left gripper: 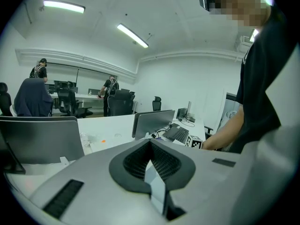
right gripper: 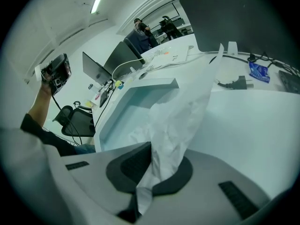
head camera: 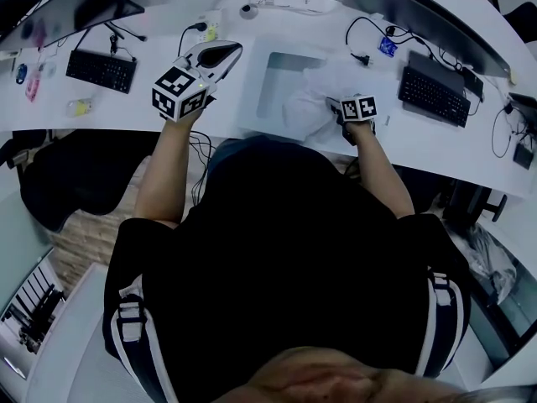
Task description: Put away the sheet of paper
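A crumpled white sheet of paper [head camera: 312, 97] lies bunched on the white desk, just right of a shallow white tray [head camera: 270, 112]. My right gripper [head camera: 336, 106] is low over the desk, shut on the sheet's near edge. In the right gripper view the paper [right gripper: 183, 121] rises from between the pads of that gripper [right gripper: 149, 172] and leans toward the tray [right gripper: 140, 102]. My left gripper [head camera: 228, 53] is raised above the desk, left of the tray. In its own view the left gripper [left gripper: 151, 165] has its jaws together, with a narrow pale strip at the seam that I cannot identify.
Keyboards [head camera: 101, 70] [head camera: 432, 91] and dark monitors [head camera: 75, 7] [head camera: 428, 15] flank the tray. A cable with a plug [head camera: 362, 57] and a blue packet [right gripper: 257, 71] lie behind the paper. People stand at desks far across the room [left gripper: 110, 90].
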`<state>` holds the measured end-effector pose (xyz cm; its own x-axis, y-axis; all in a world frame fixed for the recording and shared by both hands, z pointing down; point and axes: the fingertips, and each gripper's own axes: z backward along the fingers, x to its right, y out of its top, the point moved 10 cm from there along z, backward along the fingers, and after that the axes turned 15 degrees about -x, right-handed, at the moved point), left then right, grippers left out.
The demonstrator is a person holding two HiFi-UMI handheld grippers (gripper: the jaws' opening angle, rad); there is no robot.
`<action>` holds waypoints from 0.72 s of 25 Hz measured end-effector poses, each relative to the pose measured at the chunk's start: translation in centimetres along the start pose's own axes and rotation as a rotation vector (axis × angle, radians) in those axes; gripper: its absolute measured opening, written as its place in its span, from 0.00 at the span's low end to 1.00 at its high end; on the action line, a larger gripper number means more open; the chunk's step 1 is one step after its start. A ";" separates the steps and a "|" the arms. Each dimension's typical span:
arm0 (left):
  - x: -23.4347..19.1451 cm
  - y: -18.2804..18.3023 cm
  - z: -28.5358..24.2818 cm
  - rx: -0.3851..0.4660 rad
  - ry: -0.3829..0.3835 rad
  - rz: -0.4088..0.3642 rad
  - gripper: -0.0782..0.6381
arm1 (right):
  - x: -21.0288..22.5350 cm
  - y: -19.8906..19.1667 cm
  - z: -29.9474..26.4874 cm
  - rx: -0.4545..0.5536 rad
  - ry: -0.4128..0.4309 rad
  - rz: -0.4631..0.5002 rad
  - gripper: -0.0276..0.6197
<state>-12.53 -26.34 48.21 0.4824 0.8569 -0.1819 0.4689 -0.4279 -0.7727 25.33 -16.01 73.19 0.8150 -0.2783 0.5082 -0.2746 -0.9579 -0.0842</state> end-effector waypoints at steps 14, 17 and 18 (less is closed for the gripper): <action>-0.7 -2.0 -0.2 -0.024 -0.007 0.056 0.13 | -0.8 1.3 -2.8 -0.047 0.024 0.020 0.07; -0.8 -2.3 -0.2 -0.021 -0.010 0.063 0.13 | -1.2 1.6 -3.3 -0.058 0.032 0.028 0.07; -0.9 -2.3 -0.2 -0.020 -0.011 0.064 0.13 | -1.3 1.7 -3.5 -0.060 0.038 0.027 0.07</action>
<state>-13.92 -26.16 50.26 0.5038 0.8305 -0.2375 0.4522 -0.4878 -0.7467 22.01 -17.03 75.38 0.7871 -0.3002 0.5389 -0.3274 -0.9437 -0.0474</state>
